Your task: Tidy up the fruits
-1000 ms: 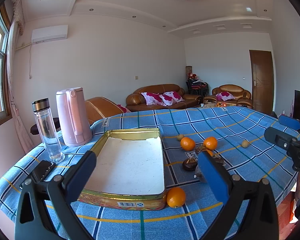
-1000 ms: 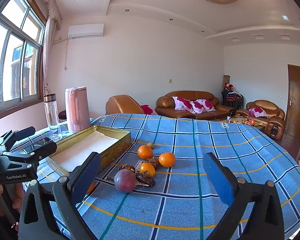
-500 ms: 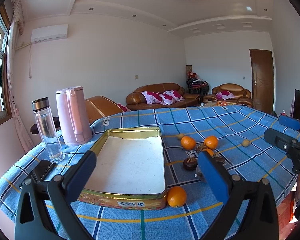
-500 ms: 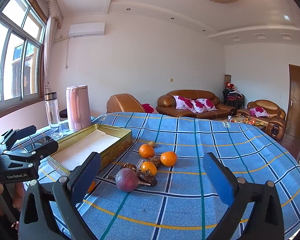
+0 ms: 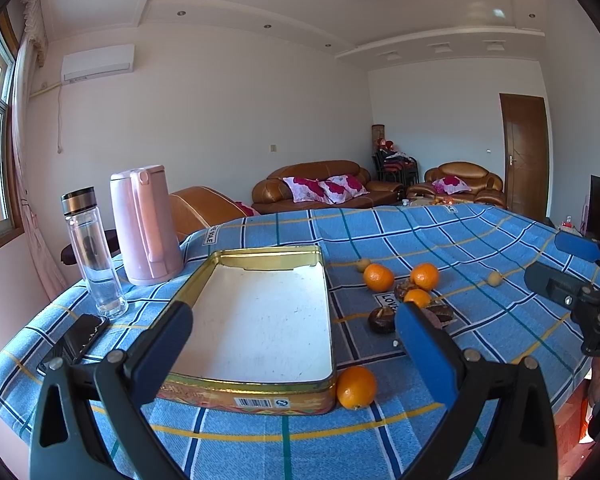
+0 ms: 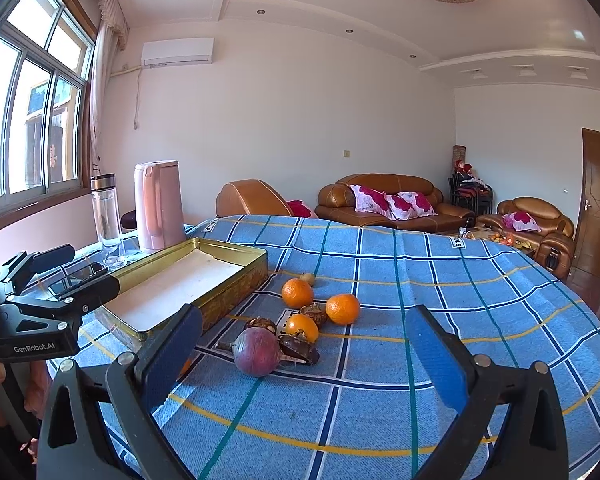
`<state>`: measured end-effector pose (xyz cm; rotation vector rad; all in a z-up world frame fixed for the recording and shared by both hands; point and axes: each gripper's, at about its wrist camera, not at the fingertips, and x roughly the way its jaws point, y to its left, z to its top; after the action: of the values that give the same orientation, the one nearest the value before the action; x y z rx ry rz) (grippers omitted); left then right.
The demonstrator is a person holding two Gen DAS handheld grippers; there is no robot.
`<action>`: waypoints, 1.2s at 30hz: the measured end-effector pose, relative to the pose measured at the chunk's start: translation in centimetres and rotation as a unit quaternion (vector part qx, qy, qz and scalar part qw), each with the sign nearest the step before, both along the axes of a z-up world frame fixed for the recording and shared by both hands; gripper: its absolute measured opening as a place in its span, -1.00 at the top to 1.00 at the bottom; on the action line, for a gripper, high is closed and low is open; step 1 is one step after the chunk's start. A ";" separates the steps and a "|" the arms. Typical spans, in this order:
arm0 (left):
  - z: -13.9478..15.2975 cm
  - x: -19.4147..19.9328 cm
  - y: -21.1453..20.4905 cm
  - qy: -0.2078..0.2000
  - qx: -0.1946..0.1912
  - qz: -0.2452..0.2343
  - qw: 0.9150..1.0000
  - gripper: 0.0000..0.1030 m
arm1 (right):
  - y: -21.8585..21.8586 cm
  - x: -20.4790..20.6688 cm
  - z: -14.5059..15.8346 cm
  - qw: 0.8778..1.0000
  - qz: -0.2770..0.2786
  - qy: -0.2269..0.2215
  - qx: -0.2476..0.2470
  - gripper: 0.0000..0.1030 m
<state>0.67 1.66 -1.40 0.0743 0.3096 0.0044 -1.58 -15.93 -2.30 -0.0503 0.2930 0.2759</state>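
A gold tin tray (image 5: 204, 280) (image 6: 236, 252) with a bare white floor lies on the blue checked cloth. One orange (image 5: 355, 387) rests against its near right corner. To its right lies a cluster of oranges (image 5: 378, 277) (image 6: 297, 293), dark brown fruits (image 5: 381, 320) (image 6: 300, 350) and a purple round fruit (image 6: 258, 351). My left gripper (image 5: 296, 336) hovers open over the tray's near edge, holding nothing. My right gripper (image 6: 304, 344) is open and empty, just short of the purple fruit.
A pink kettle (image 5: 146, 224) and a clear glass bottle (image 5: 92, 252) stand left of the tray, with a dark phone (image 5: 74, 342) flat near the table's left edge. Two small yellowish fruits (image 5: 495, 278) lie farther out. Sofas stand beyond the table.
Both views shift only slightly. The right gripper has edged a little toward the fruit cluster. Nothing on the table has moved.
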 end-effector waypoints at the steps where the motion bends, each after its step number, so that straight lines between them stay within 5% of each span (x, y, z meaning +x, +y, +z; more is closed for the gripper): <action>1: -0.1 0.0 0.0 0.001 0.000 0.000 1.000 -1.00 | 0.1 0.0 -0.1 1.000 0.002 0.001 0.000 -0.98; 13: -2.0 1.5 2.4 0.026 -0.014 0.039 0.999 -1.00 | 5.6 1.5 -2.6 0.993 0.093 0.019 -0.068 -0.93; 18: -2.7 1.7 4.8 0.032 -0.037 0.062 0.997 -1.00 | 9.6 3.1 -4.6 0.977 0.168 0.060 -0.114 -0.33; 28: -3.3 1.5 6.4 0.034 -0.055 0.067 0.996 -1.00 | 14.0 6.4 -7.2 0.949 0.233 0.137 -0.162 -0.10; 32: -3.3 1.5 6.5 0.036 -0.064 0.056 0.996 -1.00 | 14.6 7.6 -8.2 0.940 0.237 0.176 -0.172 0.16; 36: -3.3 1.6 6.0 0.039 -0.063 0.047 0.996 -1.00 | 14.6 7.4 -8.0 0.940 0.243 0.174 -0.165 0.17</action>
<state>2.32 7.63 -4.65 -0.0655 0.3903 0.0757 5.84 -1.31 -10.30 -0.4127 0.6807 0.7290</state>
